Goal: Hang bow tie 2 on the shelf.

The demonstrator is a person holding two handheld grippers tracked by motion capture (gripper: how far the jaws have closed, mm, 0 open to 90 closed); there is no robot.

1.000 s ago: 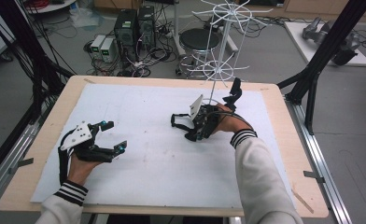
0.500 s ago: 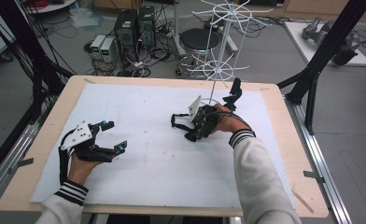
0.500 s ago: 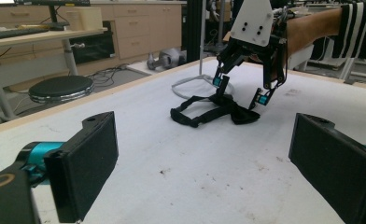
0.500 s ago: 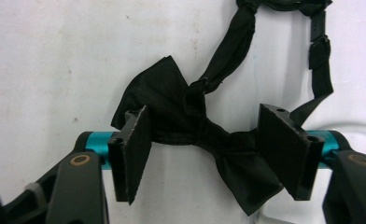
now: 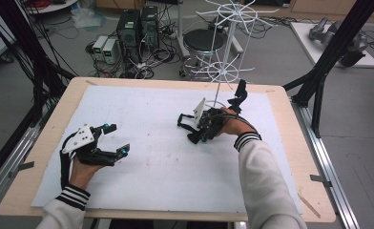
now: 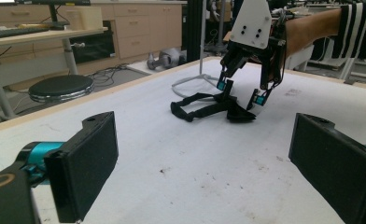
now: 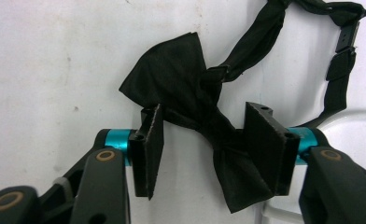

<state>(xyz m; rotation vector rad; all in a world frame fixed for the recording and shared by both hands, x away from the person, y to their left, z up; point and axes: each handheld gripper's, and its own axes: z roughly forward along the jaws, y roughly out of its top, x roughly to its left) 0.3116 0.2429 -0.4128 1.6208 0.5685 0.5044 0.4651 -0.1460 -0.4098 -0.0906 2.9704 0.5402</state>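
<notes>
White sheeting covers the wooden bench [image 5: 42, 143], and on it, right of centre, a black bow tie [image 7: 195, 107] is laid flat with its strap [image 7: 340, 60] looped away from the knot; in the high view the bow tie [image 5: 190, 125] is seen near the foot of a white wire display stand [image 5: 225, 52], whose round base [image 6: 190, 84] rests on the sheet just behind it. The right gripper [image 5: 202, 126] is lowered over the bow tie, tips down at the sheet; in the right gripper view the right gripper [image 7: 202, 140] is seen with one wing and the knot between its jaws; the jaws have just been closing and are now about half closed; one pad [image 7: 263, 140] lies against the fabric, while the other pad [image 7: 151, 140] is just at the edge of the wing, and whether the cloth is truly pinched cannot be told. From the left gripper view the same gripper [image 6: 244, 91] is seen farther off, straddling the bow tie [image 6: 218, 107], with a striped cuff [image 6: 356, 25] behind it.

The left gripper [image 5: 116, 140] is held well apart from the bow tie, near the left front of the bench, its jaws spread wide with nothing between them; a grey plate [image 5: 78, 138] sits on its top. Beyond the bench a round stool [image 5: 205, 40] and computer cases [image 5: 137, 24] stand on the floor.
</notes>
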